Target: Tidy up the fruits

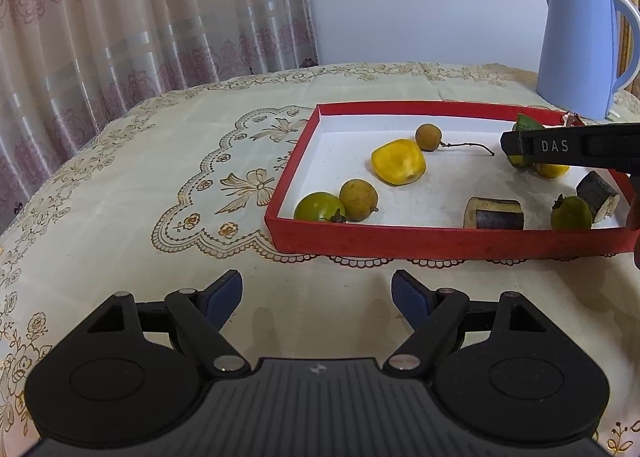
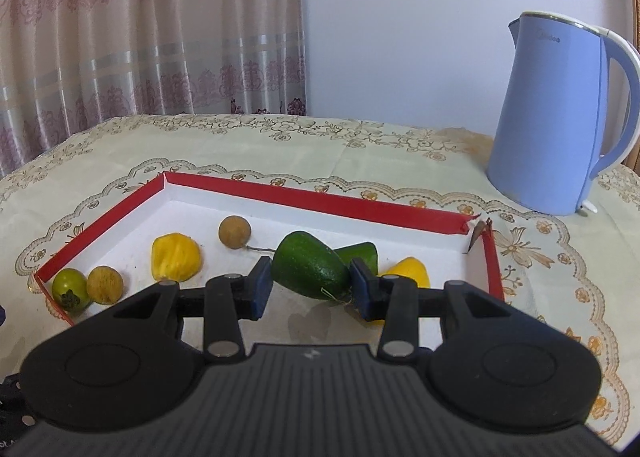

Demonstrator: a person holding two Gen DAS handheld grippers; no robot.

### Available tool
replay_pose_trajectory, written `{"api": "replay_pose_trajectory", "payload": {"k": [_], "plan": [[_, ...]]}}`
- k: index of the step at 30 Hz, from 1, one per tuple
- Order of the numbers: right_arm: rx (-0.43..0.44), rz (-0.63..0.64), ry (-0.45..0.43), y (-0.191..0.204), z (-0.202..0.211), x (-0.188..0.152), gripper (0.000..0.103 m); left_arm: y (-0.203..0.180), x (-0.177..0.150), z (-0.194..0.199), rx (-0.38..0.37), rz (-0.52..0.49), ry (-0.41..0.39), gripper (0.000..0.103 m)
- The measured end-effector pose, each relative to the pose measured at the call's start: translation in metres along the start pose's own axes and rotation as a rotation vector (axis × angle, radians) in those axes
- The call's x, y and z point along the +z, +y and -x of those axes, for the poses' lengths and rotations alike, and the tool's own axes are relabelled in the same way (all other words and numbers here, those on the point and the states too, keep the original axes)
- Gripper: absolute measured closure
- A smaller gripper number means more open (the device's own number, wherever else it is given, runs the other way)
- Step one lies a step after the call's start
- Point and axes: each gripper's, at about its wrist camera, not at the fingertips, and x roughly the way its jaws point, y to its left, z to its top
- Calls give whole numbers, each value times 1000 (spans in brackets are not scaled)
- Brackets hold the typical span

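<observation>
While hidden leftward, right gripper [image 2: 311, 285] visibly clamps green avocado piece [image 2: 310, 271].

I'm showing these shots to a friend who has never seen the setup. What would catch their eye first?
Probably the right claw, closed on a dark green avocado piece over the red-rimmed tray. Next, the tall blue kettle standing on the tablecloth beyond the tray's far right corner. Then the bright yellow fruit piece in the tray, while the left claw hangs open and empty before it.

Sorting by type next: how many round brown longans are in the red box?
2. One longan, with a stem, lies mid-box near the far wall; the other longan touches the green tomato at the near-left corner. The right claw may hide more.
</observation>
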Motion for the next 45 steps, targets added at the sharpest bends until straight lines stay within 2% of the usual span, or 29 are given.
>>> {"api": "replay_pose_trajectory", "payload": {"k": [9,14,28,29,32,36,40,45], "plan": [[-8,-4,-20,-2,3,0,64,-3,0,-1,7,-14,3,21],[-20,-36,-48,-7,7,2,64,-4,0,0,11,-17,-3,16],[-23,-19,-44,-2,4,0,64,-5,-1,1,13,-21,-4,16],[-26,-17,-45,-2,4,0,63,-5,-1,1,14,-21,-4,16],[-35,-14,-45,-2,3,-1,48,-4,-1,2,15,-20,-5,16],[-34,-28,-62,-5,14,6,42,-3,-1,3,15,-17,-7,16],[-48,6,-123,-2,47,12,28,-2,1,7,15,-6,-13,16],[-79,74,-175,8,93,-2,13,1,1,8,-5,15,-3,16]]}}
